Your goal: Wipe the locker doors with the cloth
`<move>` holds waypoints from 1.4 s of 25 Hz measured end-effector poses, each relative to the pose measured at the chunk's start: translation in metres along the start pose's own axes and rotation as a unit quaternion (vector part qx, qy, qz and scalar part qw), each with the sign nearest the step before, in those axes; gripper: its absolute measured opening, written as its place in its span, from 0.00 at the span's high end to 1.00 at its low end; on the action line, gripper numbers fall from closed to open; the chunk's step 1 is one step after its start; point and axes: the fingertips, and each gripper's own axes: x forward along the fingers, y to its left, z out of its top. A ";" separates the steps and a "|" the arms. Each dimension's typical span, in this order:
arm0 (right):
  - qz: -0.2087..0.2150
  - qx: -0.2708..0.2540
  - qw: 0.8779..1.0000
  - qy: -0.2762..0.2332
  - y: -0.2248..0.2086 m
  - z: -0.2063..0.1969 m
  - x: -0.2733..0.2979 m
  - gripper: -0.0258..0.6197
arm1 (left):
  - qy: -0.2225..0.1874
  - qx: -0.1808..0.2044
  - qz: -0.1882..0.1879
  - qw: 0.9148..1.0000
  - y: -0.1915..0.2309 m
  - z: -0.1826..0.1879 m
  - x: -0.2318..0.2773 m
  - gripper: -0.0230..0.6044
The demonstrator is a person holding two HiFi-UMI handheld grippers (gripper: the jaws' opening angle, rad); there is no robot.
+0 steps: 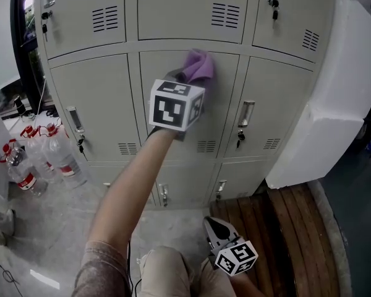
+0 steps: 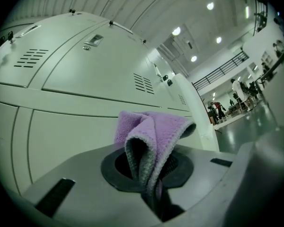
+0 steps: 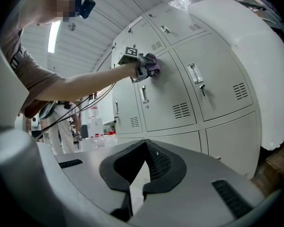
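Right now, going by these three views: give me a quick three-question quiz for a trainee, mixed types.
1. True or false: the right gripper is holding the cloth.
2. Which door is the cloth held against? A) centre door of the middle row B) top-left door C) bottom-right door
3. Fill in: on the floor left of the lockers stand several plastic ____.
Key: 1 false; the left gripper is shut on it, and the right one's jaws are together with nothing between them. 2 A. 3 bottles.
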 end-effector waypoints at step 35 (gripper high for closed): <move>-0.037 0.007 0.999 -0.012 -0.013 -0.004 -0.028 0.96 | -0.026 -0.043 -0.093 0.994 -0.072 -0.030 -0.043 0.90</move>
